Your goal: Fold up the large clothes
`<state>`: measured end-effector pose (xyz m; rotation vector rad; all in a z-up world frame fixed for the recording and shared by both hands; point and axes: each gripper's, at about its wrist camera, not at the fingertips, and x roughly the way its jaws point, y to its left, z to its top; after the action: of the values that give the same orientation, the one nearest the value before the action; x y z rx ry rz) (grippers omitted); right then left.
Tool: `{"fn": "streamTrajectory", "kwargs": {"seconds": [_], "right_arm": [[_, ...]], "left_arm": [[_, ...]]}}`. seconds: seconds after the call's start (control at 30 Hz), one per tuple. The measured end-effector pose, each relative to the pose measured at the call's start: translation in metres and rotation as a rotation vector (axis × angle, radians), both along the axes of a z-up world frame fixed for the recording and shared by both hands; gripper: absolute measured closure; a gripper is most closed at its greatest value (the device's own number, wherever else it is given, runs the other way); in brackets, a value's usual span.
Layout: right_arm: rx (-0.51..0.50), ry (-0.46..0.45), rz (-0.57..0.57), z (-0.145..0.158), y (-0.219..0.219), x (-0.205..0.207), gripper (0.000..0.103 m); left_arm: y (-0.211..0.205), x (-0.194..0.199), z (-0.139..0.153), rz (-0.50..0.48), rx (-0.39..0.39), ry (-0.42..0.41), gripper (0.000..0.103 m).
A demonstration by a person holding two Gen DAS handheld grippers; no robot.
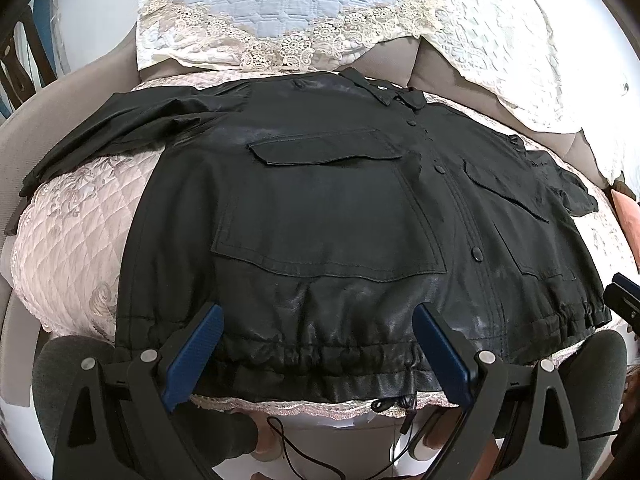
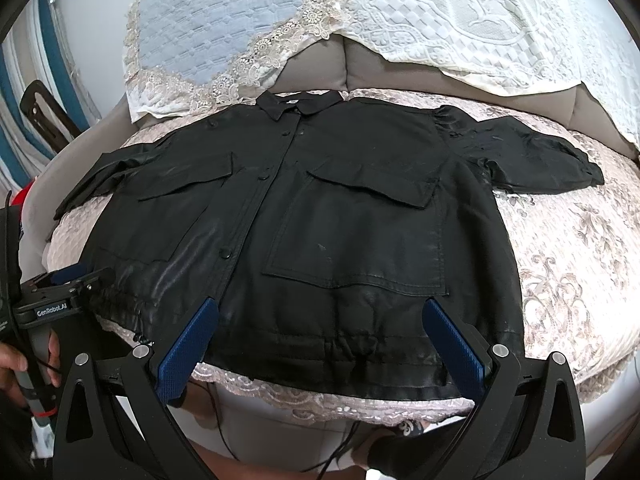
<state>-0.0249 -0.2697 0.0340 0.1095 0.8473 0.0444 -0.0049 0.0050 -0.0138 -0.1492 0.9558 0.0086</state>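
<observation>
On the sofa seat: I see the black jacket (image 1: 320, 208) spread flat, front up, collar toward the backrest, hem at the near edge
Seat cover: a pink quilted cover (image 1: 80, 216) lies under the jacket; its lace edge shows below the hem
Left gripper (image 1: 318, 334): my jaws stand wide apart over the gathered hem; I can't tell whether the blue pads touch the cloth
Right gripper (image 2: 320, 328): jaws likewise apart above the hem, holding nothing that I can see
Sleeves: both spread outward; the far cuffs blur into dark folds
Hem cord: a drawstring (image 1: 394, 402) dangles below the hem, its end lost among cables
Backrest: a blue lace-trimmed throw (image 2: 208, 36) and a white one (image 2: 480, 16), both cut off at the frame's edge
Cut off: my hand (image 2: 16, 364) at the left gripper's handle is only partly in frame
</observation>
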Motion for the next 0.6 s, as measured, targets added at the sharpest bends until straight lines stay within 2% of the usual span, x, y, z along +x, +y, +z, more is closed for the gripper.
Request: {"fn": "streamTrajectory", "kwargs": {"seconds": [0.3, 0.47, 0.6], "right_arm": [[-0.035, 0.008, 0.023, 0.000, 0.013, 0.017, 0.001], [-0.036, 0.004, 0.057, 0.002, 0.027, 0.033, 0.001], [-0.049, 0.002, 0.096, 0.004, 0.040, 0.048, 0.001]], "left_arm": [[0.040, 0.020, 0.006, 0.065, 0.013, -0.035, 0.006], [0.084, 0.039, 0.009, 0.146, 0.029, -0.045, 0.009], [0.126, 0.052, 0.011, 0.232, 0.010, -0.063, 0.009]]}}
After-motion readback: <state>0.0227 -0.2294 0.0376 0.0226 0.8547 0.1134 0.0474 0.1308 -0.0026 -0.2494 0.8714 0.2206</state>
